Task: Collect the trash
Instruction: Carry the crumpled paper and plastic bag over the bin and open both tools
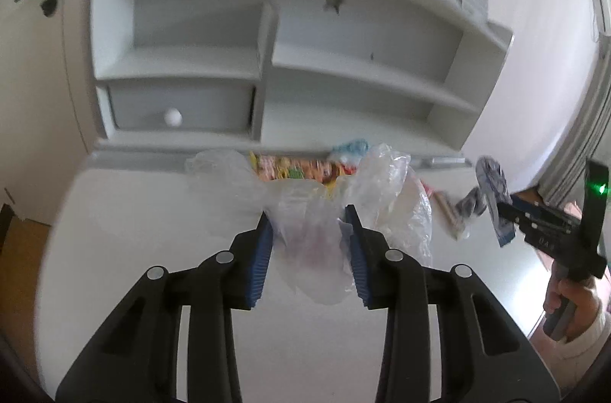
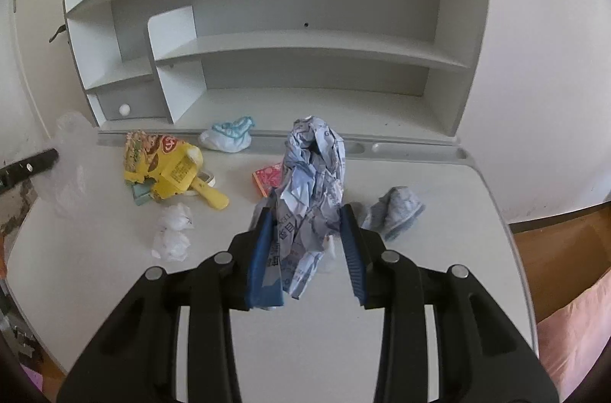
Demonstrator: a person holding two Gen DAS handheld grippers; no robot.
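Jaws of the left gripper (image 1: 308, 218) pinch a clear plastic bag (image 1: 328, 212); the right gripper (image 2: 305, 216) clamps a crumpled printed paper (image 2: 311, 181), long axis toward twelve o'clock. Bag lies at nine o'clock from the right gripper, across the white desk (image 2: 439, 250).

light: bright, soft daylight, shadows faint
blur: left wrist view smeared; right wrist view sharper
edges: fisheye bending, dark corners
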